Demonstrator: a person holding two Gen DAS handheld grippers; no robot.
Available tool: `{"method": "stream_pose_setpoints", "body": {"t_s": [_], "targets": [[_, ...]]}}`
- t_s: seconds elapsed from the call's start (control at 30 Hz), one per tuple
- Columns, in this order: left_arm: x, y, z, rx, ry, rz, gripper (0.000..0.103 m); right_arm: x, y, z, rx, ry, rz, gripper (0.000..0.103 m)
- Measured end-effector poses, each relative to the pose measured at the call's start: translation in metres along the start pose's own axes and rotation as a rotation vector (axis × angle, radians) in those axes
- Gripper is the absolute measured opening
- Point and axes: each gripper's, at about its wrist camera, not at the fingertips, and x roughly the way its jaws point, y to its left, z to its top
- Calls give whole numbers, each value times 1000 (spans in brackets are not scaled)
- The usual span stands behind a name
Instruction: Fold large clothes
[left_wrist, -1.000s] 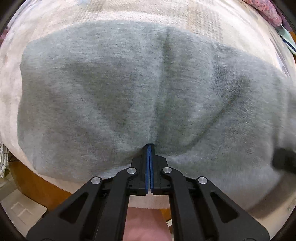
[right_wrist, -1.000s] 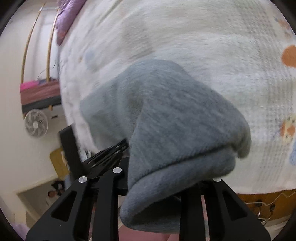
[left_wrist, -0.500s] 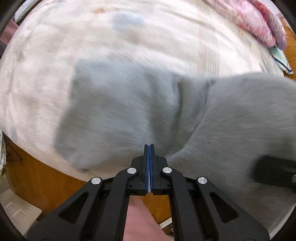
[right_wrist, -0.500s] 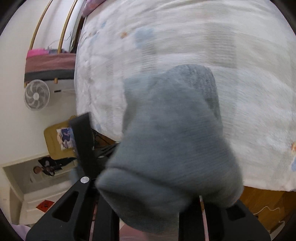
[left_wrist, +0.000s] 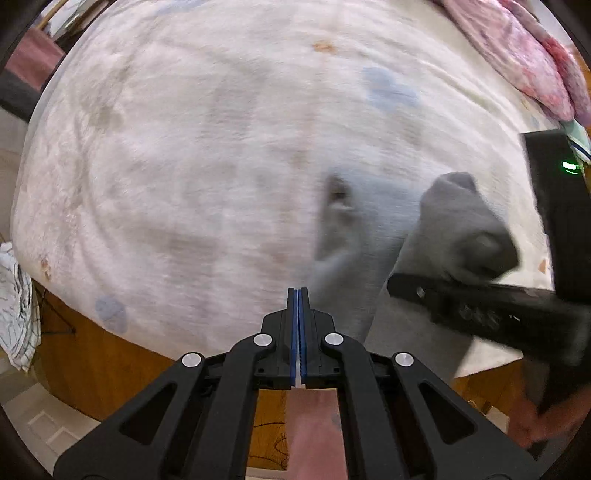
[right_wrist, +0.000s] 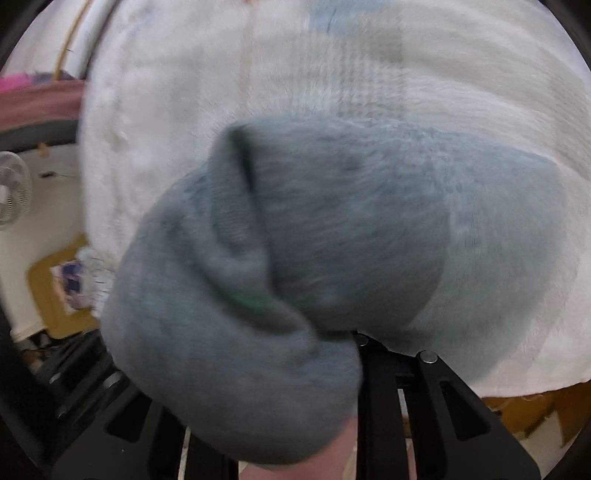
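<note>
A soft grey sweater (right_wrist: 332, 236) hangs bunched over the right hand-held gripper (left_wrist: 436, 291), above a white bed (left_wrist: 184, 166); whether its jaws grip the cloth I cannot tell. The left hand-held gripper (left_wrist: 299, 295) is closed, apparently empty. The knit looks thick, floppy, light; best held by hem or shoulders. No readable labels.

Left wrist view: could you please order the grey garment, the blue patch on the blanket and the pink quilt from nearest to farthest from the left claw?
From the left claw:
1. Grey garment, just right of it.
2. Blue patch, up the blanket, right of centre.
3. Pink quilt, far top right corner.
</note>
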Motion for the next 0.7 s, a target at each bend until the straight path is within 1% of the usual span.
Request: {"method": "stream_pose_setpoints", "body": {"t_s": [0.03, 0.07, 0.1, 0.13, 0.17, 0.2, 0.23, 0.27, 0.3, 0.33, 0.4, 0.43, 0.47, 0.5, 0.53, 0.57, 0.6, 0.63, 0.67, 0.7], "targets": [[2, 6, 0, -4, 7, 9, 2, 11, 1, 8, 23, 15, 30, 46], [5, 15, -1, -13, 17, 15, 2, 17, 4, 13, 30, 28, 48, 54], [5, 21, -2, -20, 23, 12, 2, 21, 10, 18, 24, 44, 30, 57], [5, 26, -3, -27, 28, 5, 2, 20, 12, 19, 21, 56, 28, 72], [5, 30, -4, -31, 31, 0, 2, 18, 14, 20, 23, 62, 75, 81], [3, 33, -5, -34, 35, -5, 3, 10, 13, 17, 33, 54, 143, 81], [1, 33, -6, -33, 36, -6, 7, 0, 11, 15, 40, 30, 221, 81], [-2, 32, -6, -33, 34, -14, 11, -6, 9, 14, 39, 16, 241, 81], [-6, 30, -6, -29, 24, -31, 20, -14, 7, 13, 35, -3, 243, 81], [-10, 26, -5, -24, 13, -49, 29, -25, 3, 10, 34, -33, 222, 80], [-16, 15, -5, -9, -3, -85, 31, -44, -5, 4, 50, -63, 216, 79], [-17, 8, -5, 3, -3, -104, 31, -58, -12, -1, 54, -95, 202, 79], [-17, -3, -3, 21, -10, -133, 31, -70, -17, -6, 46, -137, 160, 75], [-17, -10, -2, 33, -17, -148, 31, -81, -21, -13, 30, -180, 83, 72], [-17, -20, 0, 49, -23, -161, 31, -86, -22, -16, 16, -207, 10, 57], [-15, -28, 1, 64, -28, -172, 31, -95, -25, -21, -7, -244, -117, 38], [-14, -39, 5, 86, -35, -187, 30, -100, -30, -24, -26, -273, -205, 28], [-12, -49, 9, 106, -44, -197, 29, -104, -39, -26, -42, -305, -255, 13], [-8, -60, 15, 132, -59, -196, 28, -102, -45, -26, -46, -306, -257, 6], [-2, -68, 21, 149, -64, -185, 25, -97, -52, -24, -39, -280, -234, 4]]}}
